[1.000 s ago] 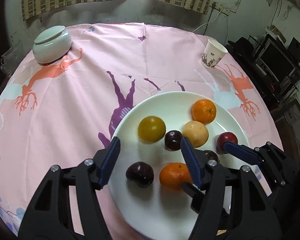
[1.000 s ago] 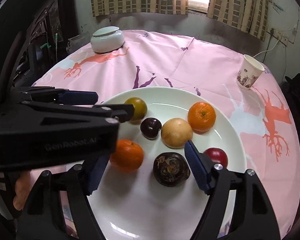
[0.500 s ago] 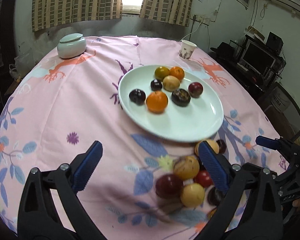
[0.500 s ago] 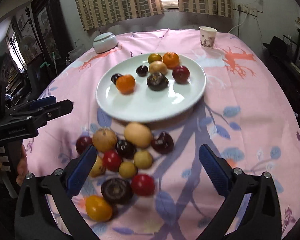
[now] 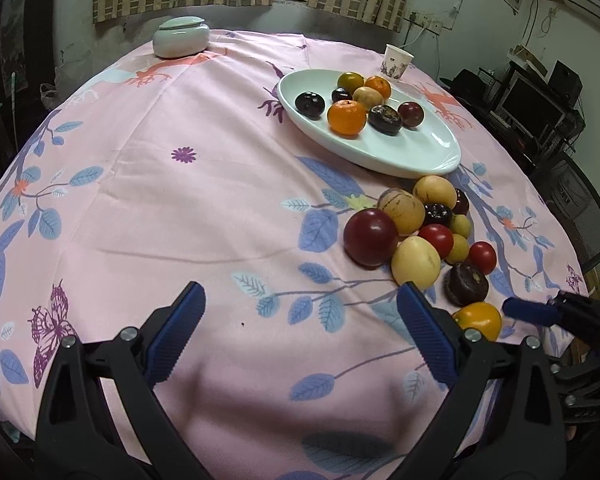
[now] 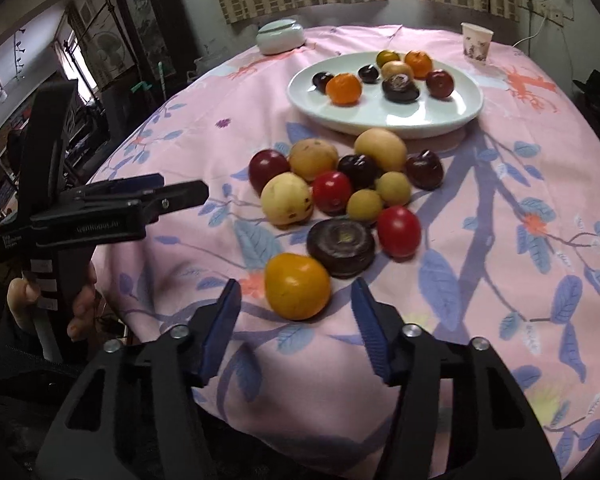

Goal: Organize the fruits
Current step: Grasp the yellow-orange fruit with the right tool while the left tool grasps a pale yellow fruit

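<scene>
A white plate (image 5: 420, 156) (image 6: 384, 114) holds several fruits, among them an orange (image 5: 346, 118) (image 6: 343, 89). A pile of loose fruits lies on the pink cloth in front of the plate, with a dark red plum (image 5: 370, 237) (image 6: 269, 166) and a yellow-orange fruit (image 6: 297, 285) (image 5: 478, 320) nearest the table's front. My right gripper (image 6: 296, 330) is open, its fingers just short of the yellow-orange fruit. My left gripper (image 5: 300, 336) is open and empty over bare cloth, left of the pile.
A pale green lidded jar (image 5: 181, 37) (image 6: 280, 37) and a paper cup (image 5: 397, 62) (image 6: 476, 43) stand at the far side of the round table. Dark furniture and a monitor (image 5: 528, 104) stand beyond the right edge.
Both grippers have pulled back from over the plate to the table's near edge. The right gripper has dropped lower and closer to the yellow-orange fruit, its fingers narrower.
</scene>
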